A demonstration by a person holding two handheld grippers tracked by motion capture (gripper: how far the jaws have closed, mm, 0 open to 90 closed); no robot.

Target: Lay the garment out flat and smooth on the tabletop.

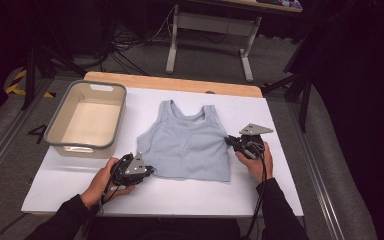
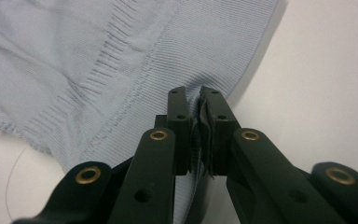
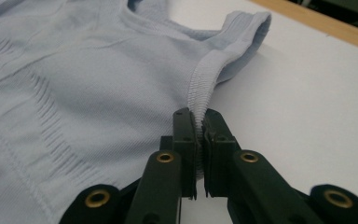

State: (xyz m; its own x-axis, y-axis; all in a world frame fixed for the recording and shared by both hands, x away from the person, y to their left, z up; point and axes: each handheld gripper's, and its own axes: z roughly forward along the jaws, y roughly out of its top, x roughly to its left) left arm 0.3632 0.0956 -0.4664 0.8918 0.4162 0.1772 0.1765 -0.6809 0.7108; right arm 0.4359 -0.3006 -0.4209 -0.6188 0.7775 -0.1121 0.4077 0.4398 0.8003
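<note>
A light blue ribbed tank top [image 1: 186, 142] lies flat on the white table [image 1: 280, 165], straps toward the far side. My left gripper [image 1: 150, 170] is at the garment's lower left corner and is shut on the hem fabric [image 2: 200, 140], which bunches between the jaws. My right gripper [image 1: 228, 140] is at the garment's right side, shut on the ribbed armhole edge [image 3: 200, 91] just below the right strap [image 3: 244, 25]. A hand holds each gripper.
A beige plastic tub [image 1: 87, 120] stands empty at the table's far left. The table's wooden far edge [image 1: 180, 82] runs behind the garment. Desk legs and cables are on the floor beyond. Bare white surface surrounds the top.
</note>
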